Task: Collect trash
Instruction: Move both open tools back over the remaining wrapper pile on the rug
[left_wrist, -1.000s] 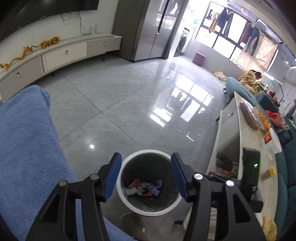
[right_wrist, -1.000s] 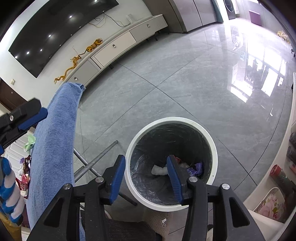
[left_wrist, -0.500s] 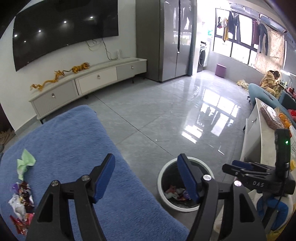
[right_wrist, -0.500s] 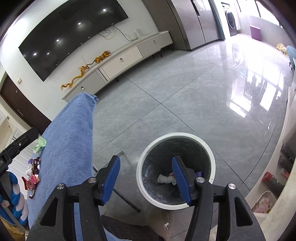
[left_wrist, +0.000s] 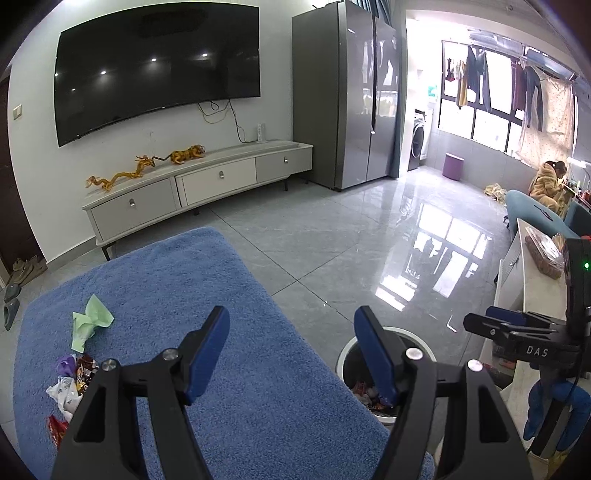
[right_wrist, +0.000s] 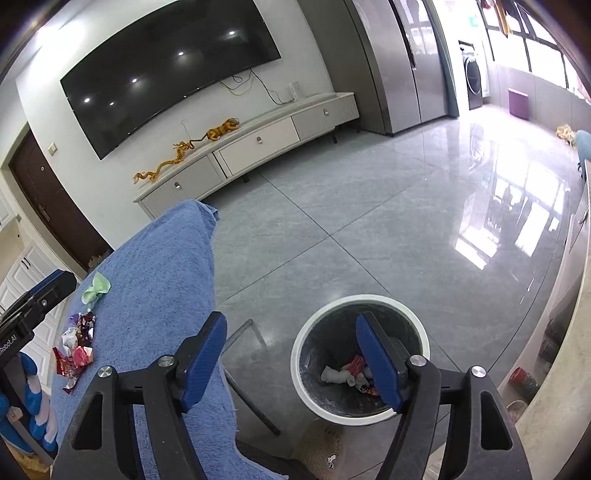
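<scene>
I'm holding both the left gripper (left_wrist: 291, 350) and right gripper (right_wrist: 291, 356) spread and empty, risking snagging the blue towel (left_wrist: 155, 280) when pinching the wrapper pile (left_wrist: 70, 384).

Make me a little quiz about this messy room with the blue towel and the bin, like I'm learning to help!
1. True or false: the left tool is holding a wrapper.
2. Which is nearest the green paper? A) candy wrappers B) trash bin C) purple stool
3. Fill in: the leftover trash lies on the blue ____.

Key: 1. False, both its fingers stand apart with nothing between. 2. A. 3. towel.
</scene>
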